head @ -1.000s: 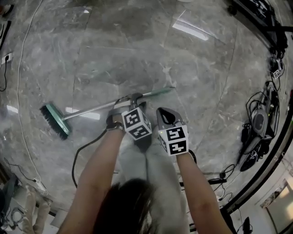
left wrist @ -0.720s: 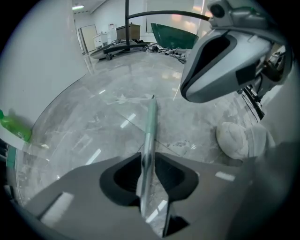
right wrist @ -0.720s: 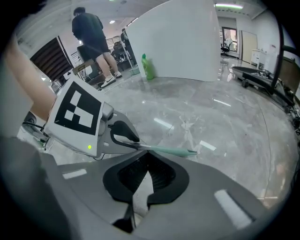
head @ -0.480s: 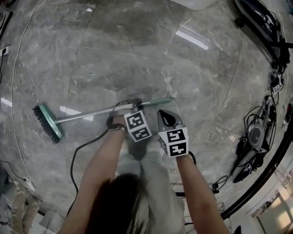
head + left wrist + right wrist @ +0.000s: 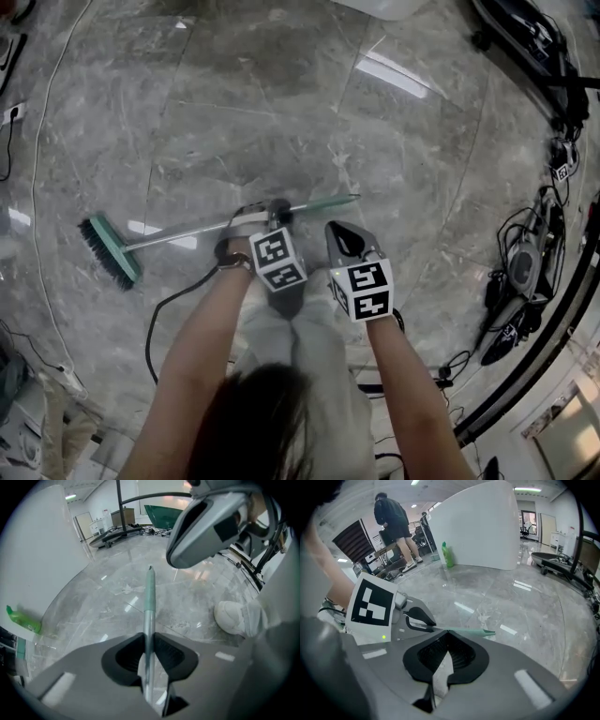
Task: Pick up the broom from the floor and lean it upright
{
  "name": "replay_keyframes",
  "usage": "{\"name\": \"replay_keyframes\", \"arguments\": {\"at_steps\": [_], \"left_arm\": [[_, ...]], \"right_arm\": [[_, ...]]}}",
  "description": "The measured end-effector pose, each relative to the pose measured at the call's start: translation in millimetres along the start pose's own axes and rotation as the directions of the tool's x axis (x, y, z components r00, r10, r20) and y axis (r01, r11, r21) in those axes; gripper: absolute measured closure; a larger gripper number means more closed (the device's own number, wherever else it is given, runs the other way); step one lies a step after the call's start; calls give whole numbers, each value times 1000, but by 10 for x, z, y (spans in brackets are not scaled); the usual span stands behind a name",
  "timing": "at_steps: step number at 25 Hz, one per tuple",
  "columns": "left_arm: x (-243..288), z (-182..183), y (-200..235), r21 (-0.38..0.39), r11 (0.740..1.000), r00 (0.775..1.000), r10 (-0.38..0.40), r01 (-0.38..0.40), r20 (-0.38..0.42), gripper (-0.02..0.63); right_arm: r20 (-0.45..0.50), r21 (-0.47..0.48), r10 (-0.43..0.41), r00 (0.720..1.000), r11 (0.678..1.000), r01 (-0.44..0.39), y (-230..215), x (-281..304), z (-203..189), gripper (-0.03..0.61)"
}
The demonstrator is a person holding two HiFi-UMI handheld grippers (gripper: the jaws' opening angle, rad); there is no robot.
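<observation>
The broom lies flat on the grey marble floor, with its green bristle head (image 5: 111, 251) at the left. Its metal handle (image 5: 187, 232) runs right to a green grip end (image 5: 328, 202). My left gripper (image 5: 272, 214) points steeply down over the handle near the grip end. Its jaws are closing, and in the left gripper view the handle (image 5: 148, 597) runs between the pads (image 5: 161, 651), which touch it on both sides. My right gripper (image 5: 343, 232) hangs just right of it, shut and holding nothing. The green grip tip (image 5: 471, 631) shows beyond the right gripper (image 5: 447, 634).
A black cable (image 5: 173, 305) curls on the floor beside my left arm, and a white cable (image 5: 42, 187) runs along the left. Dark equipment and cables (image 5: 525, 262) crowd the right edge. A white partition (image 5: 483, 527), a green bottle (image 5: 448, 555) and a standing person (image 5: 396, 522) are farther off.
The left gripper has come down onto the handle near its green end. The right gripper has shifted slightly to the right. The broom still lies flat on the floor.
</observation>
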State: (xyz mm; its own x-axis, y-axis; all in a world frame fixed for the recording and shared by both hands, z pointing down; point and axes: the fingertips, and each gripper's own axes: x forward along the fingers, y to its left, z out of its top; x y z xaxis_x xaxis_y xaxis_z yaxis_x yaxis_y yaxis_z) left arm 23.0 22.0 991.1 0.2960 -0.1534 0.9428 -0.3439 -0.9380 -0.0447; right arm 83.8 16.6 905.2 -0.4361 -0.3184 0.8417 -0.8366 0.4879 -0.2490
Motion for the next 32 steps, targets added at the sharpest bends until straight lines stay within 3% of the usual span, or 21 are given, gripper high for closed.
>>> {"name": "replay_keyframes", "arguments": {"at_steps": [8,13,19,24,32], "left_arm": [[-816,178,365,-49,996,991,75,-70,113,540],[-1355,239,619,-120,986,978,133,-115,158,540],[-2023,379,906,-204,967,955,200,-156,219,541],[-2626,395,1199,-290,937,927,273,-195,258,541],[-3306,401,1642,-432,864,878,398,-261,266,541]], "right_arm": [[50,-20,21,999,1000,-20,271,-407,445,577],[79,-78,28,996,997,-22,449,-756,821,577],[119,-76,31,992,997,-22,640,-1188,1250,577],[158,-94,53,986,995,-39,909,-1484,1659,577],[184,-102,65,981,994,-46,1166,-1840,2197,577]]}}
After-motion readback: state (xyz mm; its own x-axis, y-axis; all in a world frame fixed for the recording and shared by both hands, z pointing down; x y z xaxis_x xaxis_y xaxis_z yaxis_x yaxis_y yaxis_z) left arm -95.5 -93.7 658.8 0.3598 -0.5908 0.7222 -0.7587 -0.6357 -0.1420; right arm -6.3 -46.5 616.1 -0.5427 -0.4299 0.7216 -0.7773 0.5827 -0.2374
